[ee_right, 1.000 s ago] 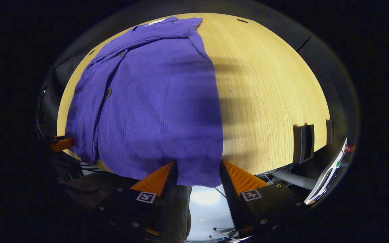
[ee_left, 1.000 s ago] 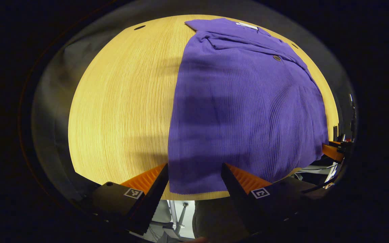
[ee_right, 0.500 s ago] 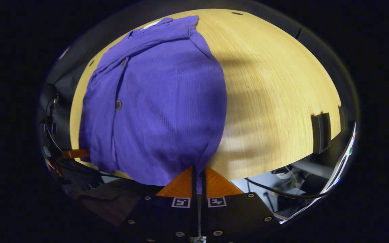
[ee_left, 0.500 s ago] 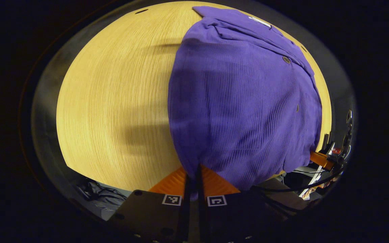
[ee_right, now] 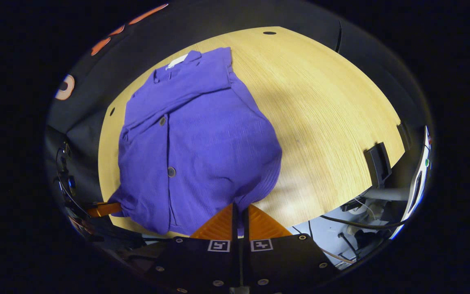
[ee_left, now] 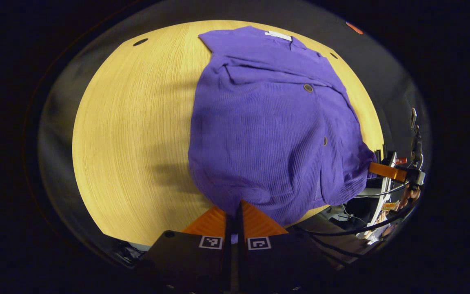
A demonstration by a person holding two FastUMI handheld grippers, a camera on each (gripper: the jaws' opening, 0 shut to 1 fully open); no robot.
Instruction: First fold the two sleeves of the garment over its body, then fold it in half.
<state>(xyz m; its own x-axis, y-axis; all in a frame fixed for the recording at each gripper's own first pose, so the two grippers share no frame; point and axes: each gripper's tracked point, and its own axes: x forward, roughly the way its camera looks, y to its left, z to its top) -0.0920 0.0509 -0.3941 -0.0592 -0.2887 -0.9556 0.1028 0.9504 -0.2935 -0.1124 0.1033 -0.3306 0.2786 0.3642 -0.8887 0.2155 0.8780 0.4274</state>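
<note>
Pinching both hem corners for the half fold

My left gripper [ee_left: 235,212] and right gripper [ee_right: 240,212] are clamping the garment [ee_left: 267,130]; its length is stretching ahead toward the collar.

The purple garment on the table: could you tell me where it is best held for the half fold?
At the near hem's two corners, from the near table edge. The left gripper and right gripper each pinch one, so the purple garment can lift evenly toward its collar.
</note>
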